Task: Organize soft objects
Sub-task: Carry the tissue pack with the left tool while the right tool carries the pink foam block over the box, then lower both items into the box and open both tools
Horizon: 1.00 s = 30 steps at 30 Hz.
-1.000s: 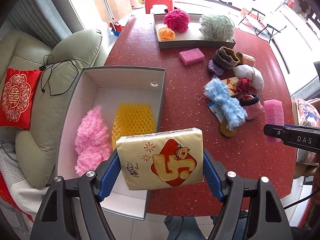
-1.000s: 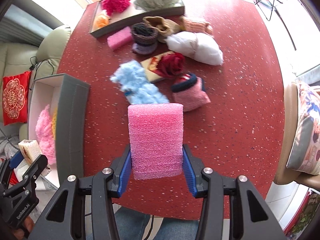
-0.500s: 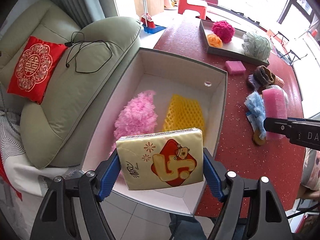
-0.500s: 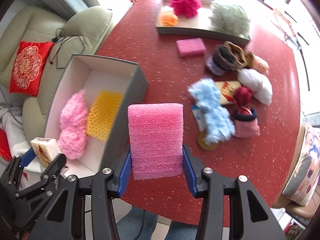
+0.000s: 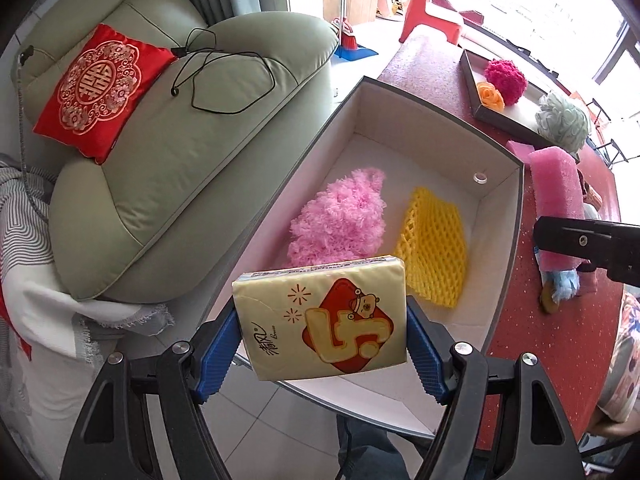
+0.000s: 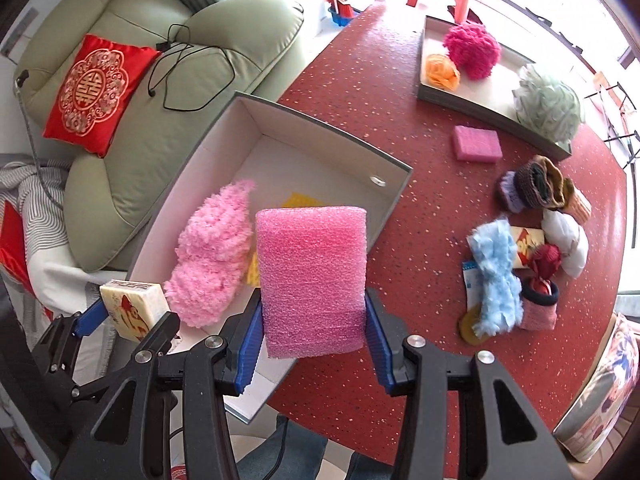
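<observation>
Box (image 5: 500,240) holds pink fluff (image 5: 340,220), seemingly yellow mesh (image 5: 434,252); tongs grip tissue pack (image 5: 324,324), foam (image 6: 312,280).

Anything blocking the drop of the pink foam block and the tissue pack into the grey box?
Nothing visible. The open-topped grey box has bare floor behind the fluffy pink yarn bundle and yellow foam net. Pink foam block and yellow tissue pack are both clamped above it.

Both claws, left (image 5: 322,344) and right (image 6: 312,326), have swung over the box (image 6: 394,190).
</observation>
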Each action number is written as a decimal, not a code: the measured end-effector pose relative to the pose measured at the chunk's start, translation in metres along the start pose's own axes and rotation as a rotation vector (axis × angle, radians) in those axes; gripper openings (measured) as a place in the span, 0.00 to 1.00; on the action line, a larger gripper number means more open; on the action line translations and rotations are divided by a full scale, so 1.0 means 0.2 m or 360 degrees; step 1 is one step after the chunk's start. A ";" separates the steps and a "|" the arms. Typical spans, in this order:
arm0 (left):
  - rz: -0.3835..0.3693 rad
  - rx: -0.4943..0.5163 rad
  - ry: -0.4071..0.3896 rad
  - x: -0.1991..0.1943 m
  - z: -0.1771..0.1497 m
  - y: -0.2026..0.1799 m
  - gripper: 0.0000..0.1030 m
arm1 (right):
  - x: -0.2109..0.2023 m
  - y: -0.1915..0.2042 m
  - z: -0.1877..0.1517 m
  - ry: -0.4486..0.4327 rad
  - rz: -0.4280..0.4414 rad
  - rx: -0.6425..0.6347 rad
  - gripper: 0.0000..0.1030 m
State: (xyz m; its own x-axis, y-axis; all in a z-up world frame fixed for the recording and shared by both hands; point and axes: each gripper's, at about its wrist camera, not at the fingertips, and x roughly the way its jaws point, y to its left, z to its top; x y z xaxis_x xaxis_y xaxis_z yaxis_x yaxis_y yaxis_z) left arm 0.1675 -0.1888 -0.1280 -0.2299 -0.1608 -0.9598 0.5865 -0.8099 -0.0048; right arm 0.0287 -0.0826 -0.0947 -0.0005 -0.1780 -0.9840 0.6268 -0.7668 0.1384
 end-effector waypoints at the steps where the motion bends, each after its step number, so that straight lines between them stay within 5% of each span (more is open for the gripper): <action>1: 0.0004 -0.0003 0.0004 0.01 0.00 0.01 0.75 | 0.01 0.01 0.01 -0.0001 0.0002 -0.0008 0.49; 30: 0.0017 0.0068 0.0174 0.27 0.03 -0.05 0.75 | 0.31 0.11 0.12 0.0183 -0.0001 -0.0059 0.49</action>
State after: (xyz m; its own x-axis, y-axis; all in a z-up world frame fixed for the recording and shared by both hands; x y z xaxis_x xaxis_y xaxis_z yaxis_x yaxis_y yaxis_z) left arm 0.1441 -0.1924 -0.1778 -0.1366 -0.1091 -0.9846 0.5545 -0.8320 0.0153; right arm 0.0241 -0.1253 -0.1492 0.0869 -0.1039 -0.9908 0.6550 -0.7434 0.1354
